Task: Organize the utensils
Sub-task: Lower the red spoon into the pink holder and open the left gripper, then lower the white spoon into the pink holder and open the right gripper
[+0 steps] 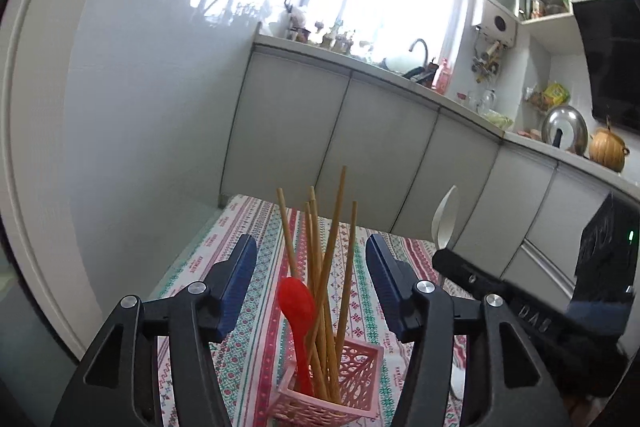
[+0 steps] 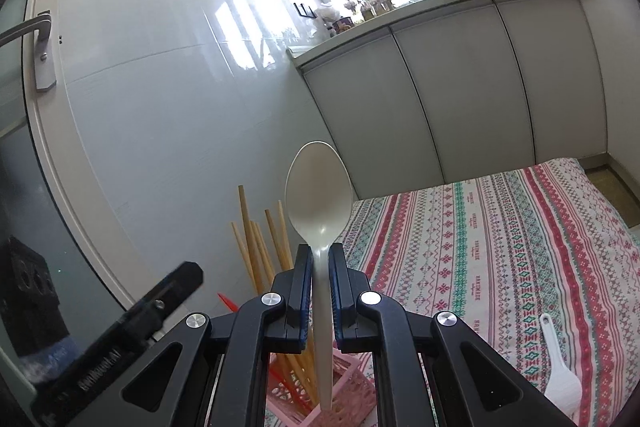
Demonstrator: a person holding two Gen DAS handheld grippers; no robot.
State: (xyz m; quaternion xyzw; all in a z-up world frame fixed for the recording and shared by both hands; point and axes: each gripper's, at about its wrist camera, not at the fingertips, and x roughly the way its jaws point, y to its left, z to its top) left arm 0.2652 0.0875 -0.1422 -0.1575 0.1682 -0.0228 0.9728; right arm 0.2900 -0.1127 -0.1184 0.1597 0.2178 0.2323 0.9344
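Two tools work here: the right tool [image 2: 320, 259] pinches a pale plastic spoon [image 2: 319, 195] bowl-up, handle aimed down at the pink lattice basket [image 1: 352, 379] for dropping in. Left tool [image 1: 312, 267], half-wide and empty, straddles that basket's wooden chopsticks [image 1: 320, 251] and red plastic spoon [image 1: 297, 307]. A white scoop [image 2: 560, 379] lies right of the basket on the patterned worktop [image 2: 500, 247].

Table [image 2: 500, 247] covered by a patterned striped cloth [image 1: 256, 307]. On it: pink lattice basket [image 1: 360, 379] near the front edge, white scoop [image 2: 560, 383] lying flat further right, well apart from the basket.
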